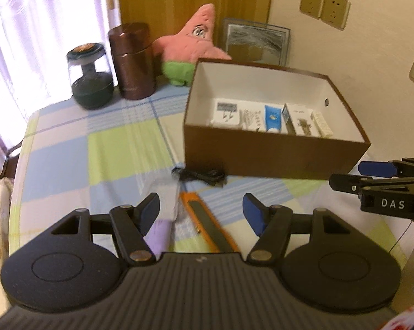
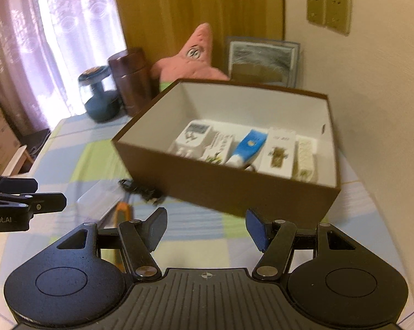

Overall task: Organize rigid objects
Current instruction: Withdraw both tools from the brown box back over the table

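A brown open box [image 1: 273, 155] [image 2: 234, 192] stands on the checked tablecloth and holds several small white packs and a blue tube [image 1: 273, 118] [image 2: 248, 147] in a row. An orange flat tool [image 1: 207, 225] [image 2: 123, 210] and a black cable [image 1: 204, 177] [image 2: 143, 191] lie on the cloth in front of the box. My left gripper [image 1: 201, 211] is open and empty above the orange tool. My right gripper [image 2: 205, 225] is open and empty before the box's near wall; it also shows in the left wrist view [image 1: 353, 177].
A brown canister [image 1: 132, 60], a dark glass jar [image 1: 90, 77], a pink star plush [image 1: 190, 44] and a framed picture [image 1: 255, 44] stand at the back. A clear flat packet [image 2: 97, 200] lies left of the orange tool. Curtains hang at the left.
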`<state>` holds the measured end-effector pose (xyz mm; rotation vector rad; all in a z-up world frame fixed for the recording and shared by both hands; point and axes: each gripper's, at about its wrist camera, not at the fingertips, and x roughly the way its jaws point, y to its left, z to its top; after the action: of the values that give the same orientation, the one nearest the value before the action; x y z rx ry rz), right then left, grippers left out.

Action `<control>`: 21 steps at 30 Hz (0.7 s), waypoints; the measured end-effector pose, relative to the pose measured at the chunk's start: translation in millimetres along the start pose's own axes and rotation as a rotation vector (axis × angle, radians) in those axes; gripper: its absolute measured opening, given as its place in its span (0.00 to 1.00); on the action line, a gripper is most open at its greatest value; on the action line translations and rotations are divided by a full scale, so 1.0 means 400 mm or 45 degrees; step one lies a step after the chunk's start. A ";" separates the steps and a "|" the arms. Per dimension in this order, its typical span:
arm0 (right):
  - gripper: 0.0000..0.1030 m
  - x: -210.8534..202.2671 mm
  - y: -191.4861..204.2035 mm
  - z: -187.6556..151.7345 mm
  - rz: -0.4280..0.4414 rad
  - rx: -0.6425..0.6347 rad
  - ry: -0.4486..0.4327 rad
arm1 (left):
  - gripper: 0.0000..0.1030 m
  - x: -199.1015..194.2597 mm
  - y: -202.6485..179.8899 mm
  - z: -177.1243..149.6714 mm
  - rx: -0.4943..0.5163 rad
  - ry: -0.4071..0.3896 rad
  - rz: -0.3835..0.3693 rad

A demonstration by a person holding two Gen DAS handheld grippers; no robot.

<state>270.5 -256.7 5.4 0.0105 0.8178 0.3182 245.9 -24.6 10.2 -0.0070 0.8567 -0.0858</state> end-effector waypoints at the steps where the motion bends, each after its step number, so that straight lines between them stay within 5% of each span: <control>1: 0.59 0.002 0.009 -0.007 0.011 -0.007 0.010 | 0.61 -0.003 0.008 -0.010 -0.011 0.006 0.003; 21: 0.59 0.078 0.167 -0.095 0.178 -0.155 0.177 | 0.61 -0.023 0.080 -0.175 -0.116 0.144 0.072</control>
<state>244.9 -188.5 -34.2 -0.0694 0.9363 0.5047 189.3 9.9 -29.9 -0.0635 0.9724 0.0063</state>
